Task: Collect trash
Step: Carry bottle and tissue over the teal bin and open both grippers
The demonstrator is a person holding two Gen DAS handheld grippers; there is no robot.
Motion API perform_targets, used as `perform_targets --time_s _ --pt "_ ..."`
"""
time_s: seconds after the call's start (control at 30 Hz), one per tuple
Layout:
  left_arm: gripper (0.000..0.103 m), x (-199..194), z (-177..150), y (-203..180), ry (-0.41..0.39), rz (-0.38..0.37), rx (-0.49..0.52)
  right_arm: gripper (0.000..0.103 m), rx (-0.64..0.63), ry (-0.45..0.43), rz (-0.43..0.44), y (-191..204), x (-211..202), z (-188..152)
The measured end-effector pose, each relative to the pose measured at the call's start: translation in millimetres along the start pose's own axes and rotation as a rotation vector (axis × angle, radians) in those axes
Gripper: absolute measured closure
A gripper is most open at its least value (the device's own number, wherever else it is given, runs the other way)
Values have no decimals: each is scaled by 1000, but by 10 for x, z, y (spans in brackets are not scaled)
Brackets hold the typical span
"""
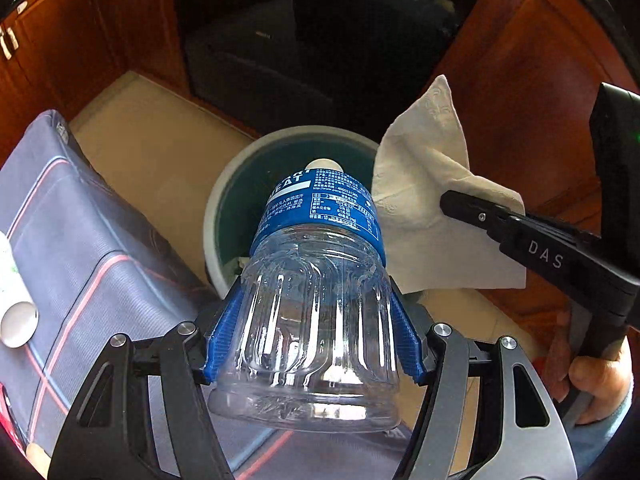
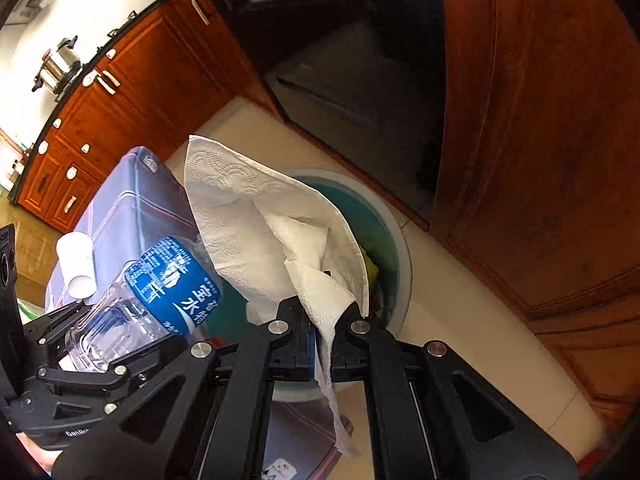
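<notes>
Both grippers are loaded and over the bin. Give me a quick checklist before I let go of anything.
1. Left gripper jaws clamped on the clear plastic bottle with the blue label: ok.
2. Bottle's white cap end points down over the round grey bin with the green liner: ok.
3. Right gripper jaws shut on the white embossed paper towel: ok.
4. Towel hangs above the bin's opening: cannot tell, part of it trails toward the gripper.
5. Bin has room: ok, only a little rubbish shows inside.
6. Grippers apart from each other: ok.
</notes>
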State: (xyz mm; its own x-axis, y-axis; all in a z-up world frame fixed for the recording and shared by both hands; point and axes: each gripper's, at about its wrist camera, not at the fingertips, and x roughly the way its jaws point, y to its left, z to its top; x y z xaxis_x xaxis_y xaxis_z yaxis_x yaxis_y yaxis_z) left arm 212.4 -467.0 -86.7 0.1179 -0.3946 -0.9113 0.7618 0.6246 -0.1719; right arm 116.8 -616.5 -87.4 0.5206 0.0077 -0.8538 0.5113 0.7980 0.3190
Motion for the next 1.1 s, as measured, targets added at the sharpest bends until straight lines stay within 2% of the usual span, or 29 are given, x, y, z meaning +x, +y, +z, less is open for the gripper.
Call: perform_targets --time_s 0.13,0.2,0.23,0.27,0.3,0.37,0.53,0.73,1.1 --pt "36 149 88 3 19 16 -4 95 -8 19 -11 30 142 70" --pt "35 210 112 0 37 18 -5 61 -2 20 8 50 191 107" --pt "31 224 125 1 40 16 -5 33 0 9 17 50 207 116" --pt "28 229 131 8 36 20 -4 29 -1 -8 24 64 194 119" --pt "26 221 134 7 27 23 -3 29 -5 -15 30 77 193 118" --pt "25 222 127 -5 21 20 4 22 -2 -7 38 108 216 132" --pt "22 203 48 -11 33 25 14 18 21 21 40 138 238 100" --pt "19 202 15 42 50 29 7 18 41 49 42 132 248 6" --pt "11 97 -100 34 34 23 2 18 57 80 38 170 205 -66"
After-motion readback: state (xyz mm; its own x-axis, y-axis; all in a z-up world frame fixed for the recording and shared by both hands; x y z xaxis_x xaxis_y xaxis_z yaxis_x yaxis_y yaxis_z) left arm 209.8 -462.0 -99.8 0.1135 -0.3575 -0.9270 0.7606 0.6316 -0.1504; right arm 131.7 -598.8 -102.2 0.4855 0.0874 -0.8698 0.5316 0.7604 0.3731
